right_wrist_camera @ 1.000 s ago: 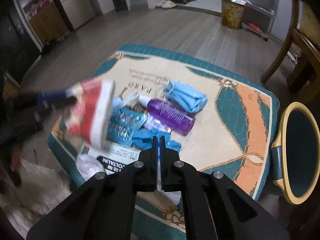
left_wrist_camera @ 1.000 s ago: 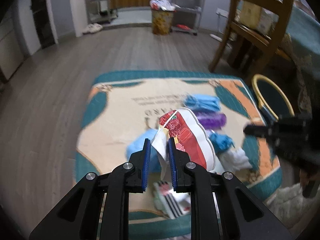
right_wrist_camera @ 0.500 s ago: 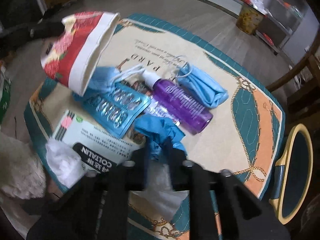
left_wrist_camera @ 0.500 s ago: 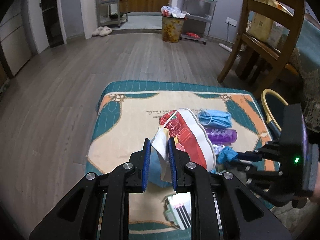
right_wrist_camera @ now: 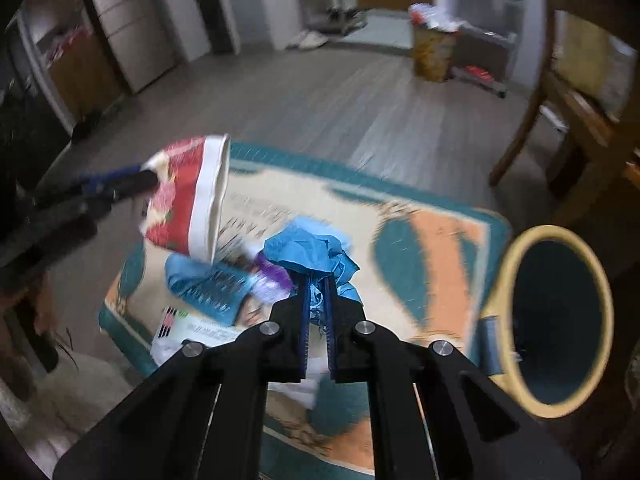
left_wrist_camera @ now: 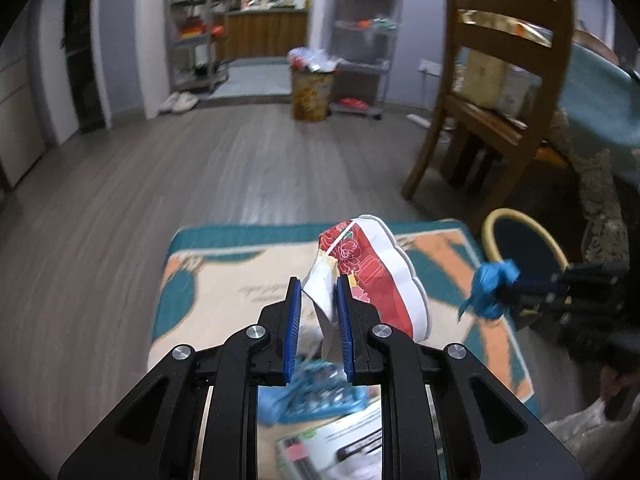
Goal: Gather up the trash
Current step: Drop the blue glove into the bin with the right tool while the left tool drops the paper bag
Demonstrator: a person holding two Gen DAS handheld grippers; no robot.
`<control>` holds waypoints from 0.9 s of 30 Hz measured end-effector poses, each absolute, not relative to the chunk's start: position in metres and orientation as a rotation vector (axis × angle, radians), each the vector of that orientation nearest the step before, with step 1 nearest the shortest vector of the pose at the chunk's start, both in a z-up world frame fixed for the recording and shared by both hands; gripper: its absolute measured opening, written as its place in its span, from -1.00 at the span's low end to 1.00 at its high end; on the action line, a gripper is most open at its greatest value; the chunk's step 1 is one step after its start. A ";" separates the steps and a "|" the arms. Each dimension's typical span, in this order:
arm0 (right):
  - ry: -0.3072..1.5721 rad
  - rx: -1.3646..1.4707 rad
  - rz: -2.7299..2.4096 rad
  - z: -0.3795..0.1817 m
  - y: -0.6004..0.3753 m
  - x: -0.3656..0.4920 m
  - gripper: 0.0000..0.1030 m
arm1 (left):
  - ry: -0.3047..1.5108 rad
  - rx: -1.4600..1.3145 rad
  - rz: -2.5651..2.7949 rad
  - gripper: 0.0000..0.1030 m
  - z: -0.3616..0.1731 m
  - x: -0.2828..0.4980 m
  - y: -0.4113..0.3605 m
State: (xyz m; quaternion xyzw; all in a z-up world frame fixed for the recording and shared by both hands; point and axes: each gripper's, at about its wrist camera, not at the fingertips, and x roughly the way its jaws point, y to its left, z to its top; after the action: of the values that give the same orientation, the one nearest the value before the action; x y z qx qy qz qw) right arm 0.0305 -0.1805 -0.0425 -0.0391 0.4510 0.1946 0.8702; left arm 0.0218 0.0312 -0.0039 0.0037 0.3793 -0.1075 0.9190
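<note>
in the left wrist view my left gripper (left_wrist_camera: 316, 300) fills the lower middle of the frame. its blue pads stand narrow and pinch the white folded edge of a red flowered paper bag (left_wrist_camera: 372, 276), which hangs open to the right of the pads, above the mat (left_wrist_camera: 224, 280). i think i hold it by the edge so that the mouth stays open and can take the other trash. at the right edge of the frame my right gripper (left_wrist_camera: 504, 290) comes in from the side with a crumpled blue glove (left_wrist_camera: 490, 284) at its tips, near the bag but apart from it. behind it stands a bin with a yellow rim (left_wrist_camera: 500, 220) (dark inside).

in the right wrist view my right gripper (right_wrist_camera: 318, 300) is in the lower middle. its jaws are closing, almost together, and the blue glove (right_wrist_camera: 308, 252) is squeezed between the pads and bulges out above them. the paper bag (right_wrist_camera: 188, 196) is in the left middle of the frame, held by my left gripper (right_wrist_camera: 148, 178), with its white mouth turned toward the glove. below it on the mat (right_wrist_camera: 432, 248) lie a blue blister pack (right_wrist_camera: 208, 284), a purple bottle (right_wrist_camera: 272, 276) and a white box (right_wrist_camera: 200, 328); these are not collected yet. the bin (right_wrist_camera: 516, 248) is at the right.
</note>
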 end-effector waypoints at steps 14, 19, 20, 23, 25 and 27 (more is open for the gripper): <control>0.815 0.130 0.053 0.006 -0.406 0.044 -0.88 | 0.723 0.127 -0.548 -0.63 0.040 0.059 -0.137; 0.913 0.180 -0.036 -0.032 -0.455 0.063 -0.88 | 0.767 0.220 -0.623 -0.63 0.003 0.074 -0.200; 0.935 0.204 -0.040 -0.041 -0.464 0.066 -0.88 | 0.794 0.209 -0.635 -0.63 -0.010 0.077 -0.209; 0.989 0.228 -0.068 -0.066 -0.472 0.070 -0.88 | 0.846 0.236 -0.661 -0.63 -0.040 0.081 -0.242; 1.022 0.263 -0.067 -0.077 -0.478 0.073 -0.88 | 0.847 0.295 -0.675 -0.63 -0.055 0.080 -0.263; 1.049 0.264 -0.068 -0.086 -0.477 0.074 -0.88 | 0.850 0.318 -0.681 -0.63 -0.065 0.082 -0.277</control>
State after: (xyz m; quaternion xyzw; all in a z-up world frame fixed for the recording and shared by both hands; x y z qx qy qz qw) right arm 0.0743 -0.4773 -0.0864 0.1258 0.4990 -0.0322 0.8568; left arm 0.0820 -0.2765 -0.0651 0.1508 0.4028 -0.3223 0.8433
